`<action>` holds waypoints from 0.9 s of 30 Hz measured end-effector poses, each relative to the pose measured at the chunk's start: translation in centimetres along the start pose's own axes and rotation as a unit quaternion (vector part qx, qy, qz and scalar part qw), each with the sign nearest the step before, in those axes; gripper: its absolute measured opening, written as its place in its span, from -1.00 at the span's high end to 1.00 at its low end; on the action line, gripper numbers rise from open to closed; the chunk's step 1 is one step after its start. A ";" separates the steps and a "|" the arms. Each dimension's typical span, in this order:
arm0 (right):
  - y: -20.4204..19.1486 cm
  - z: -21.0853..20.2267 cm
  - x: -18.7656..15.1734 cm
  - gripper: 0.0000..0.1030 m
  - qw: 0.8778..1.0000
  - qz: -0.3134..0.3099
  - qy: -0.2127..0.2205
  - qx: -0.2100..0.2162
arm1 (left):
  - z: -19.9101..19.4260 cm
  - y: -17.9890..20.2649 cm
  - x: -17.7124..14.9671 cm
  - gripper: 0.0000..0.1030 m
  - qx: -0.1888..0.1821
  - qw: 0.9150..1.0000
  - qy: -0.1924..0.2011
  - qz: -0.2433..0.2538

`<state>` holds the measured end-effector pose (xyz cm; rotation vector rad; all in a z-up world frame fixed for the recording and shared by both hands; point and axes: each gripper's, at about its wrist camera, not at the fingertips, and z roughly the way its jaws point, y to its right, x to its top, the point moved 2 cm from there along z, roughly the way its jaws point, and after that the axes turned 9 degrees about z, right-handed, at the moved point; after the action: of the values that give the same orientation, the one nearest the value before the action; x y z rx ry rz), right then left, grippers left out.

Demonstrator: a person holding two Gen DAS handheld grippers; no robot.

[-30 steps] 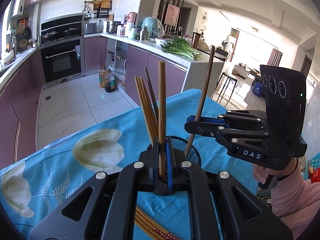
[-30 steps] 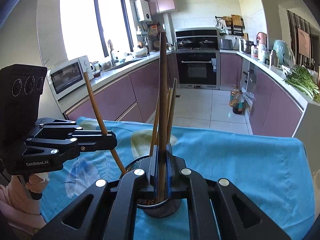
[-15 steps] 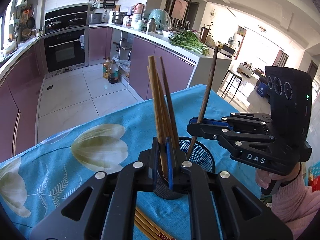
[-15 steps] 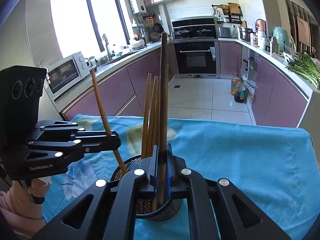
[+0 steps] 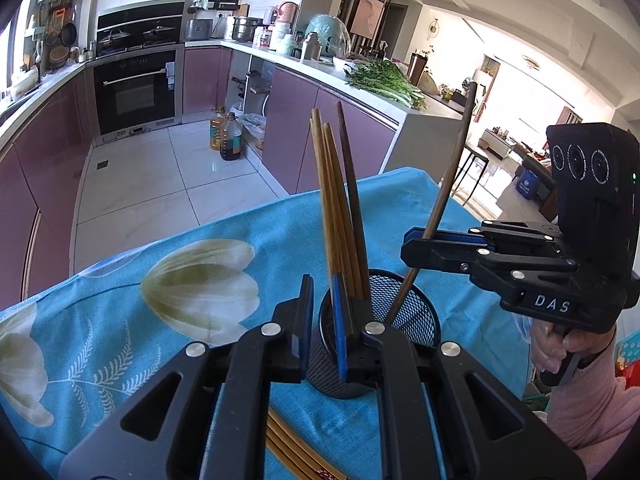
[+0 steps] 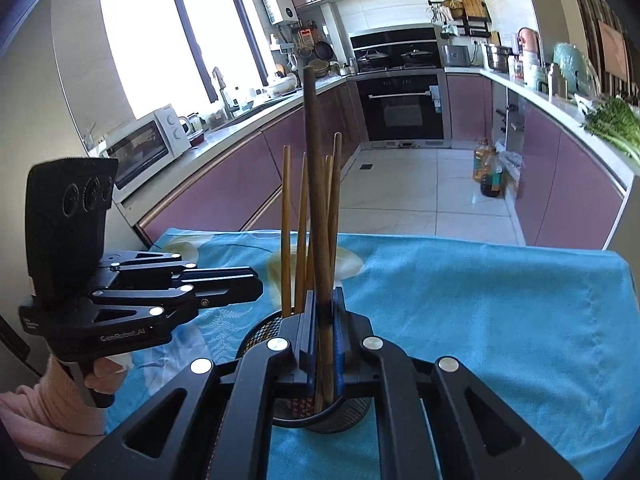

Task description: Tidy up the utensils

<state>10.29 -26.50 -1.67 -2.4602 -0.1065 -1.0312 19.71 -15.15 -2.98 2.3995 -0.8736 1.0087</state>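
Fingers (image 5: 305, 308) of left gripper (image 5: 322, 314): slightly parted, empty, at rim of black mesh holder (image 5: 418, 316) on blue cloth (image 5: 120, 320). Right gripper (image 6: 323, 312): pinching dark chopstick (image 6: 314, 160), tip inside holder. Since earlier: left gripper's chopstick released among standing chopsticks (image 5: 326, 200).

Left gripper (image 5: 320, 292) jaws slightly parted, nothing clamped. Right gripper (image 6: 323, 312) jaws clamped, tilted down, pink-sleeved hand (image 5: 554, 344) on handle.

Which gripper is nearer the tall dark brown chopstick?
Right. The right gripper clamps the dark brown chopstick over the black mesh holder; the left gripper sits apart, across the holder.
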 end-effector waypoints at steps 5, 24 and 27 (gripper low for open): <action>0.5 0.1 0.4 0.86 1.000 0.020 -0.007 0.014 | 0.0 0.0 -0.1 0.82 0.002 1.000 0.001 0.001; 0.6 1.4 1.1 0.86 0.999 0.045 -0.025 0.017 | -0.4 0.2 -1.3 0.69 0.002 1.000 0.002 0.001; 0.5 1.7 1.0 0.78 0.999 0.032 -0.007 -0.010 | -0.3 0.1 -1.6 0.67 0.002 1.000 0.000 -0.002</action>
<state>12.21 -26.30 -2.19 -2.4733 -0.0207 -0.9912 18.65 -14.45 -3.94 2.4039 -0.8680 1.0093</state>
